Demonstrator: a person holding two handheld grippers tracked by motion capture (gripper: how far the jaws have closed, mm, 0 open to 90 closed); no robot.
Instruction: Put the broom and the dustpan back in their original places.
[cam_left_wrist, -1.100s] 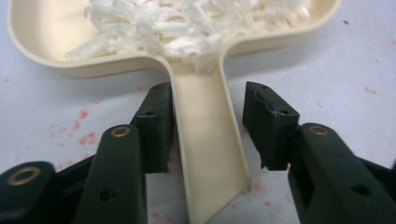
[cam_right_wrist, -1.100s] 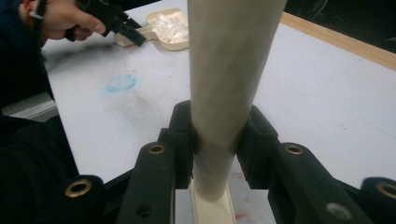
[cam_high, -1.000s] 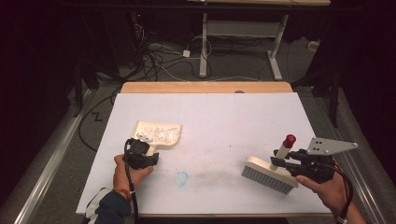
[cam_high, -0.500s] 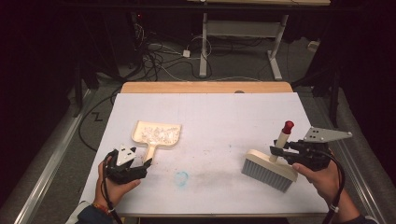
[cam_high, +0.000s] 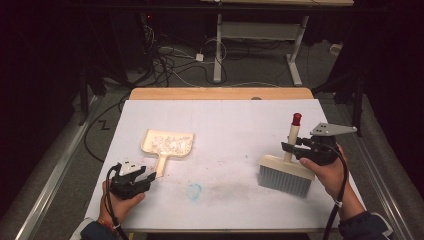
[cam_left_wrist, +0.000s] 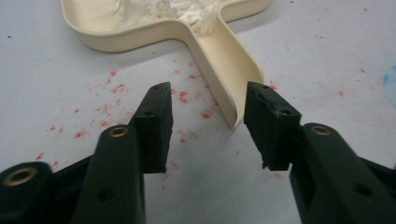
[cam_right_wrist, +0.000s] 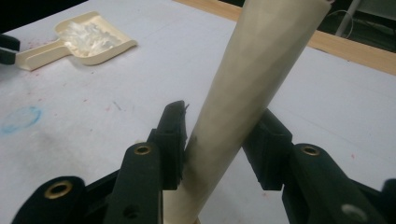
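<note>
Left gripper (cam_high: 150, 176), lower left of the high view: jaws spread, nothing between them. In the left gripper view its tips sit either side of the handle end of the dustpan (cam_left_wrist: 219, 51), not touching it.

Right gripper (cam_high: 291, 148), right of the high view: jaws clamped on the brush (cam_high: 286, 172) handle, low on the shaft. The brush stands with its handle near upright, red tip on top, bristles down on the table (cam_high: 230, 125).

Blue smudge (cam_high: 194, 190), lower centre; red specks (cam_left_wrist: 116, 87) scattered near the dustpan handle.

Dustpan, left of centre: lies flat, long axis running near to far, handle toward the frame bottom, mouth away. White scraps (cam_high: 167, 143) lie in its tray.

Beyond the table: cables (cam_high: 170, 57) on the floor.
</note>
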